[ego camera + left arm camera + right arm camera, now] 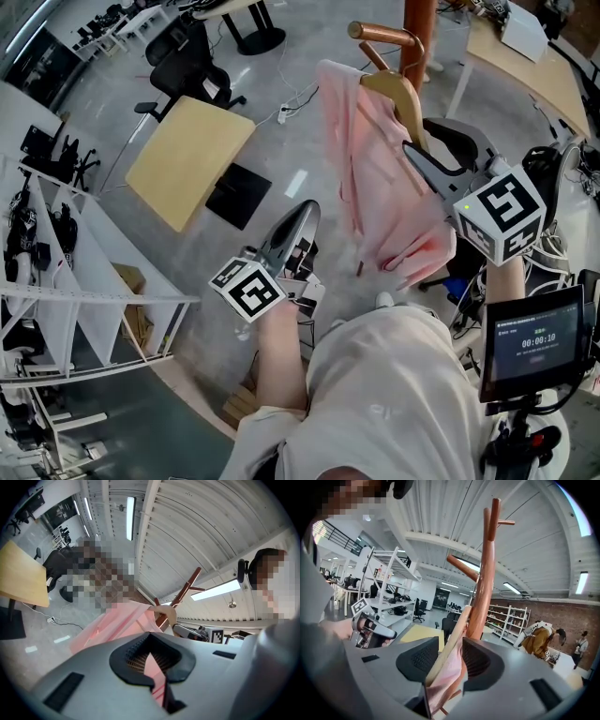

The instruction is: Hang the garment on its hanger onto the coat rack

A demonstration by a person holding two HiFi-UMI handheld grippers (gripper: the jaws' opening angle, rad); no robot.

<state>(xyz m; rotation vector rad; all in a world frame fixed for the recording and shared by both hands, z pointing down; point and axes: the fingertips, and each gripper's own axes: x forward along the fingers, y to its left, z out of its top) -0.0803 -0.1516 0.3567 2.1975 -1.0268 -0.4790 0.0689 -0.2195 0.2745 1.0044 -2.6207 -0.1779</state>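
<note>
A pink garment (375, 187) hangs on a wooden hanger (398, 94), and the hanger's hook reaches up to a peg of the brown coat rack (384, 36). My right gripper (417, 155) is at the hanger's right arm. In the right gripper view its jaws (446, 660) stand wide apart, with the hanger arm (450, 646) and pink cloth (447, 677) loose between them, in front of the rack's pole (487, 573). My left gripper (305, 211) is lower left, clear of the garment. Its jaws (152, 660) are together, and pink cloth (112, 625) shows beyond them.
A wooden table (187, 159) and a black office chair (187, 66) stand to the left on the floor. White shelving (75, 281) runs along the left edge. Another chair (459, 141) sits behind the garment. A small screen (530, 342) is at the lower right.
</note>
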